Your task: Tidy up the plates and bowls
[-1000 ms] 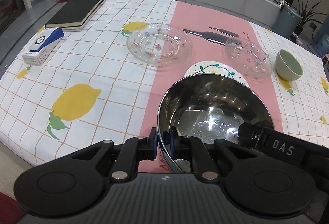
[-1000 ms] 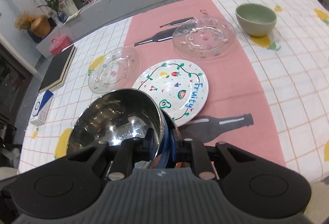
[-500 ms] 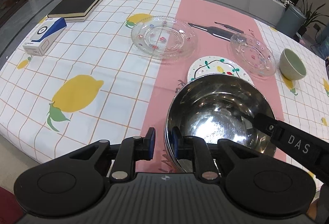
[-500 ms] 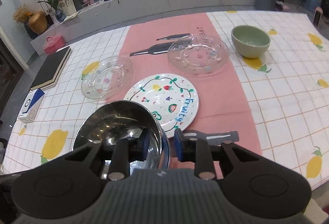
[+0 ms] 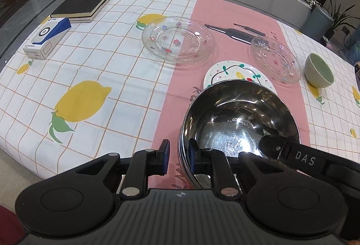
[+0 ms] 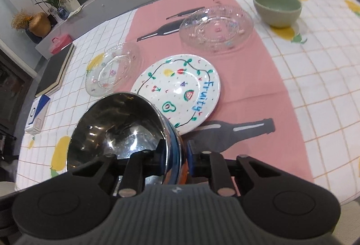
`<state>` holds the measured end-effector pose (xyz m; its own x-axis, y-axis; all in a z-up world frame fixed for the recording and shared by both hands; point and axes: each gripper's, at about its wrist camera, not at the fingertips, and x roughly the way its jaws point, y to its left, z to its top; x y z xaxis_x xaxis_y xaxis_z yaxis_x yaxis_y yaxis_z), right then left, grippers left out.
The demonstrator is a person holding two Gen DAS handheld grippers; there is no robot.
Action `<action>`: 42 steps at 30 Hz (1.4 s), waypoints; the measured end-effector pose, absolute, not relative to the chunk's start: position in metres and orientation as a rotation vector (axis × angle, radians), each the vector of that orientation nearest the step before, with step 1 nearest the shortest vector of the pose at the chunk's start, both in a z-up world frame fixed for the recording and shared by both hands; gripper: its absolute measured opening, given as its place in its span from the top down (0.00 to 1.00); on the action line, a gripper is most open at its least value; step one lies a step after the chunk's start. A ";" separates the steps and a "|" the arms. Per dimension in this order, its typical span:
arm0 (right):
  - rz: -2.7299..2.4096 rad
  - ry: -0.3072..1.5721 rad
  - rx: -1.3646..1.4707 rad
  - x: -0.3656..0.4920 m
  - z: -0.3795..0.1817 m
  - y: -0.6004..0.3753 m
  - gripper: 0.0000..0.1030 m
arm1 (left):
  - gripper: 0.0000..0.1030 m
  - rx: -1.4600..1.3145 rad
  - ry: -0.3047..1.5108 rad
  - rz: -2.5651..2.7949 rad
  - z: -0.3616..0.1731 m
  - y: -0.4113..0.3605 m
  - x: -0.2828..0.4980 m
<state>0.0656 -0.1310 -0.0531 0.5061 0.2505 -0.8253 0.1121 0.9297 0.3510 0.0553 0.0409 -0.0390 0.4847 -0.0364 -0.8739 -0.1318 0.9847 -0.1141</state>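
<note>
Steel bowl (image 5: 239, 123): held over the bench (image 5: 94, 69) at the 6 o'clock edge, its rim straddled on one side by the left hand-held gripper (image 5: 178, 156), whose jaws have just been parted slightly, and on the other by the right hand-held gripper (image 6: 177, 155), whose jaws have just been closing on it. Step judged in hand: carrying the bowl; next, it would need to be lowered level, perhaps toward the green bowl (image 6: 277, 7) at 1 o'clock, clear of the painted plate (image 6: 177, 90).

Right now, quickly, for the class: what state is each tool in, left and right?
Left tool: open, jaws have just been opening; steel bowl rim between them, not gripped.
Right tool: jaws have just been closing, shut on the steel bowl's rim.
</note>
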 end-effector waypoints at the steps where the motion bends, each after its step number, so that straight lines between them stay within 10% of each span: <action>1: 0.087 1.044 0.388 0.065 -0.053 -0.131 0.83 | 0.81 -0.174 1.065 0.058 -0.039 0.041 0.055; 7: 0.081 1.023 0.386 0.063 -0.048 -0.132 0.80 | 0.80 -0.159 1.045 0.065 -0.036 0.039 0.053; 27: 0.058 0.891 0.388 0.054 0.002 -0.159 0.46 | 0.30 -0.081 0.932 0.118 -0.003 0.029 0.041; 42: 0.003 0.773 0.430 0.051 0.074 -0.218 0.28 | 0.22 -0.071 0.874 0.095 0.056 -0.004 0.050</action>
<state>0.0506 -0.2180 0.0736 0.7204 0.1585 -0.6752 0.1529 0.9133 0.3775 0.0495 -0.0043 0.0560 0.6377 0.0536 -0.7684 -0.1118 0.9935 -0.0235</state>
